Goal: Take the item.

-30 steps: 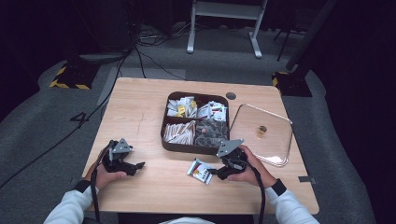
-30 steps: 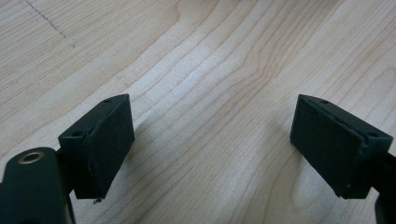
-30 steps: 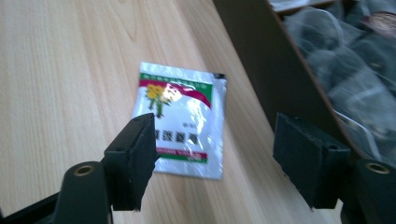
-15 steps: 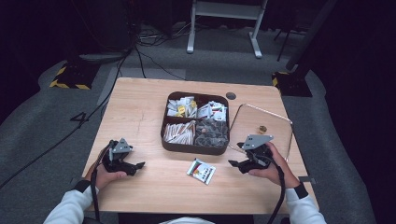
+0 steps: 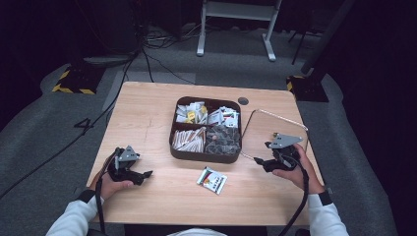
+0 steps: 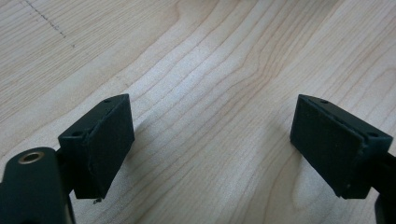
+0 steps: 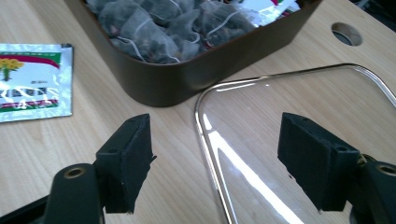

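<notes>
Right gripper (image 7: 212,163) held wide open and empty astride the clear lid's (image 7: 299,140) rim for pickup; left gripper (image 6: 212,144) parked open, empty, over bare worktop (image 6: 210,56).

Your left gripper (image 5: 143,174) sits at the lower left of the frame, jaws wide apart. Your right gripper (image 5: 259,162) is at the lower right, jaws wide apart too, nothing between them.

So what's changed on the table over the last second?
The right gripper has swung away from the sachet toward the clear lid at the right of the compartment box. Its jaws are open with nothing between them, over the lid's near rim. The sachet lies where it lay, let go. The left gripper, open, the box and the lid have not moved.
</notes>
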Motion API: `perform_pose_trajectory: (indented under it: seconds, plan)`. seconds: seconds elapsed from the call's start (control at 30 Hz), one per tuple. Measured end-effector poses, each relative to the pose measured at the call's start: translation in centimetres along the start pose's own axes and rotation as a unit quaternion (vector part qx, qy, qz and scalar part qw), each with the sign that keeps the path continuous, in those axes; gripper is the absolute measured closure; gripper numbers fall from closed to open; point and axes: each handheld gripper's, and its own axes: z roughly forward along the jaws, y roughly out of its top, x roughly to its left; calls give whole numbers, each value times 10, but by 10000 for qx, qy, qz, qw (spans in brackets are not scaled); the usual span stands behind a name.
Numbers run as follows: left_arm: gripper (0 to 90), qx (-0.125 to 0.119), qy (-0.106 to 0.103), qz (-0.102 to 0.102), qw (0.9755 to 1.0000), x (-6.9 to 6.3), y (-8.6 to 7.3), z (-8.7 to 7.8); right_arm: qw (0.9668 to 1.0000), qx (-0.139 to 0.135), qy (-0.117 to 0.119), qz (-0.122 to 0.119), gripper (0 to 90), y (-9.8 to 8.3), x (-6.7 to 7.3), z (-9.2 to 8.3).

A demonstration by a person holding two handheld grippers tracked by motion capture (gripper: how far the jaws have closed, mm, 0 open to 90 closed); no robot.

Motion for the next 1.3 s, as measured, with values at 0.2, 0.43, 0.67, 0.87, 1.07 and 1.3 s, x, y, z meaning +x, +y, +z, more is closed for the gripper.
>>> perform_pose_trajectory:
  seconds: [0.2, 0.43, 0.67, 0.87, 1.07, 1.3]
  plan:
    - [139, 1, -1, -1, 10000, 0, 0, 0, 9997, -7, -220, 138, 269, -6, -11, -1]
    - [139, 1, -2, -1, 10000, 0, 0, 0, 9984, 49, -472, 308, 270, -13, -23, 3]
    - [139, 1, -1, -1, 10000, 0, 0, 0, 9973, 34, -579, 459, 271, -19, -34, 6]
    - [139, 1, -1, 1, 10000, 0, 0, 0, 9957, 65, -719, 584, 277, -23, -44, 11]
    - [138, 0, -2, -1, 10000, 0, 0, 0, 9938, 220, -834, 708, 288, -30, -56, 22]
    - [138, 0, -3, -3, 10000, 0, 0, 0, 9916, 305, -861, 916, 299, -36, -71, 35]
